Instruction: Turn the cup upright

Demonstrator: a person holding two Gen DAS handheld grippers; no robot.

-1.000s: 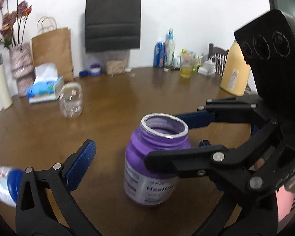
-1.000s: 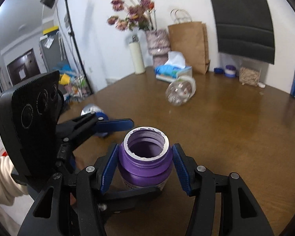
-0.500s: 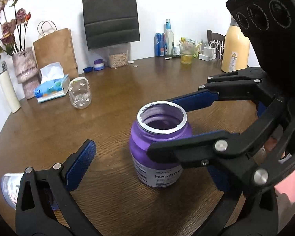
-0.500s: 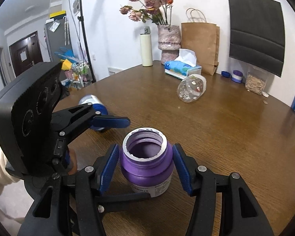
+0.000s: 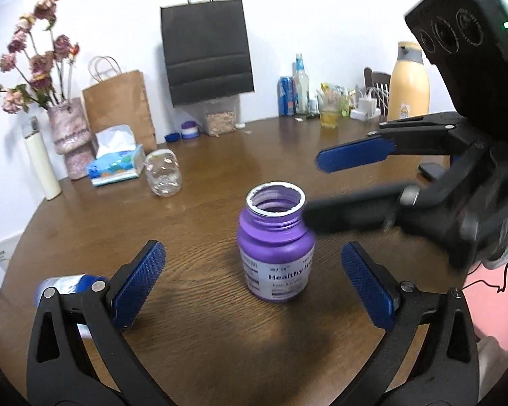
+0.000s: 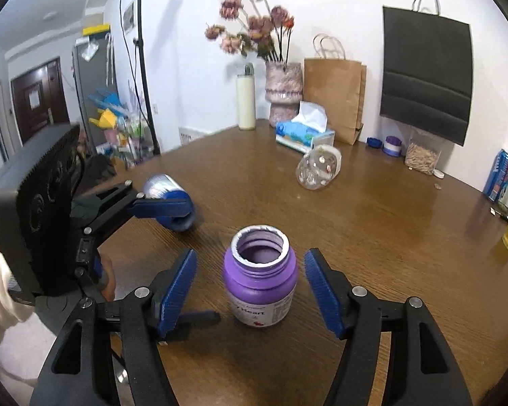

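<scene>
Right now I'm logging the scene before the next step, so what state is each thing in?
Purple bottle: upright on the table, mouth open, no cap, free of both tools.
Right tool: open, pads either side of the bottle, apart from it.
Left tool: open, holding nothing.
Clear jar: lying on its side.
Blue-capped bottle: lying on its side.
Tissue box: tissue sticking out.

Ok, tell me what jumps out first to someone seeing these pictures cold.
The purple bottle stands upright, mouth open, on the brown table, centred between the blue pads of the open right gripper. The left gripper is open too, and frames the bottle from its own side. Behind, a clear jar and a blue-capped bottle lie tipped over.
</scene>
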